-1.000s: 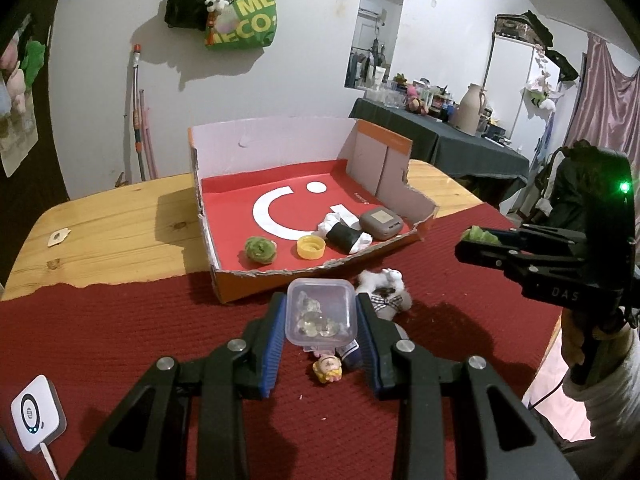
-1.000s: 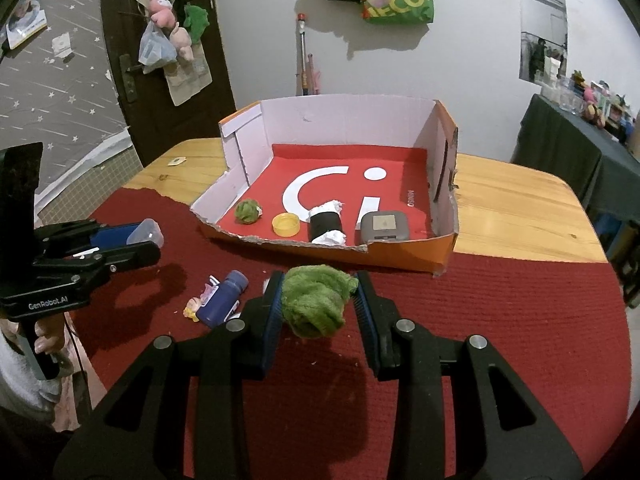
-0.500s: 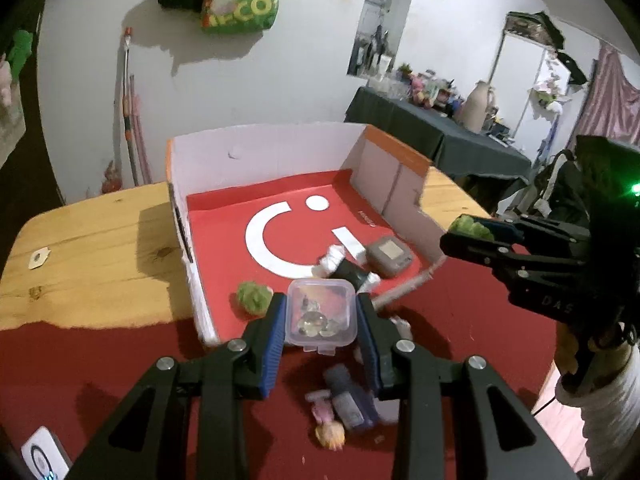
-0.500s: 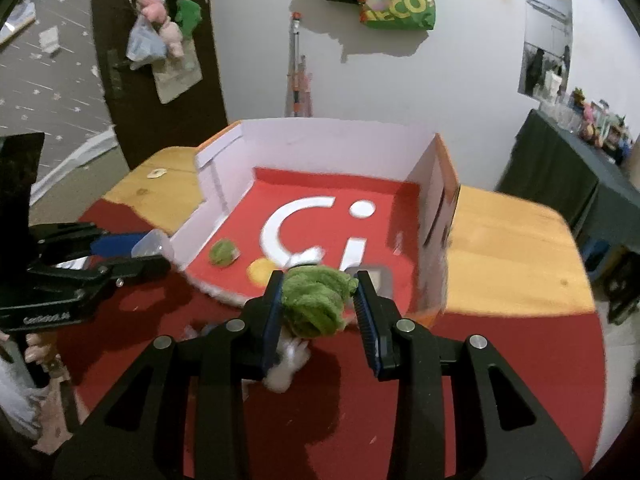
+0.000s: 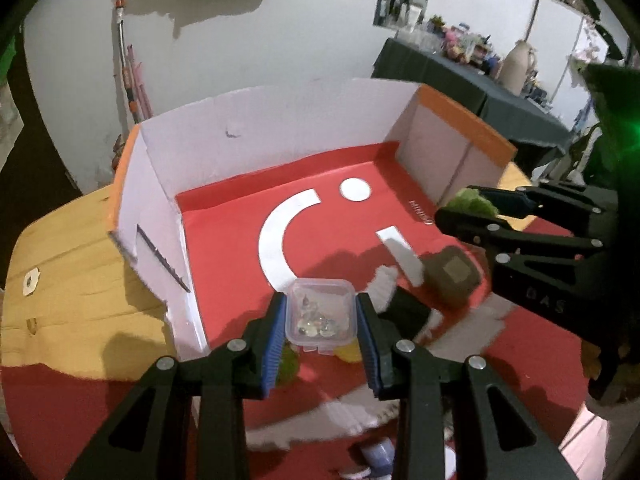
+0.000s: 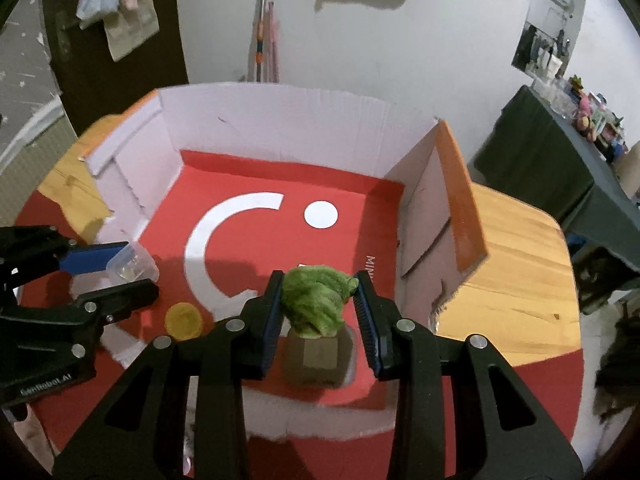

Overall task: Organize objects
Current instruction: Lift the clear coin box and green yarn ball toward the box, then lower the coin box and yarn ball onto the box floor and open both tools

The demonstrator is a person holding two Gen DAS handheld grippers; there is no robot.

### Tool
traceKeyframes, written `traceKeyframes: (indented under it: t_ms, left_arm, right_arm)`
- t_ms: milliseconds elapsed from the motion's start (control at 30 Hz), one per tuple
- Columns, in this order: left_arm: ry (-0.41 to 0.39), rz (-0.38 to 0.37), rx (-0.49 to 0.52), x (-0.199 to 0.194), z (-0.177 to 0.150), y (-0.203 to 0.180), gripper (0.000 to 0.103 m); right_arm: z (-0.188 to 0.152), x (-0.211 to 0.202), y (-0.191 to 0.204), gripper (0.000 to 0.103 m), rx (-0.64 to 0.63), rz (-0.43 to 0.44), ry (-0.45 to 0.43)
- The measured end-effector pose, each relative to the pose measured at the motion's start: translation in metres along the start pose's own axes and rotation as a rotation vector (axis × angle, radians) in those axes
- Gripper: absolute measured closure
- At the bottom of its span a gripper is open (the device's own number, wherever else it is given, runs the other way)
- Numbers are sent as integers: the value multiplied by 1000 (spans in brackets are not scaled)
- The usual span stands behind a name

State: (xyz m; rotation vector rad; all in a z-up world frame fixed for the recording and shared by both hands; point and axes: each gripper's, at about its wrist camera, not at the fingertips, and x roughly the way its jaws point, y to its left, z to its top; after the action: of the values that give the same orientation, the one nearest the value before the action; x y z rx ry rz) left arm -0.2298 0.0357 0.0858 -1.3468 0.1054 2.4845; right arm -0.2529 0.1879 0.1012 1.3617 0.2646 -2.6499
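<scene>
My left gripper is shut on a small clear plastic box with shiny bits inside, held above the front of the open cardboard box with a red floor. My right gripper is shut on a green fuzzy lump, held above a grey square case in the box's front right. Each gripper shows in the other's view: the right gripper at right, the left gripper at left with the clear box.
In the box lie a yellow cap, a green ball, a black roll with white paper and the grey case. A small blue bottle lies on the red cloth in front. The wooden table extends right.
Both grippers have moved forward from above the red cloth to above the cardboard box's floor, each still holding its object. The loose toys on the cloth now lie behind and below the grippers.
</scene>
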Motion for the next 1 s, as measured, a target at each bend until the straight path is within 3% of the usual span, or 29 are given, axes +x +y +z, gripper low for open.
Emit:
traceKeyframes:
  t_ms: [400, 600, 1000]
  left_arm:
    - [66, 34, -16, 39, 16, 13, 67]
    - [105, 7, -44, 51, 18, 16, 67]
    - [147, 15, -36, 64, 14, 19, 67]
  right_arm:
    - [13, 45, -8, 70, 21, -28, 129]
    - [12, 61, -9, 70, 14, -24, 193]
    - [2, 69, -6, 68, -15, -36, 223]
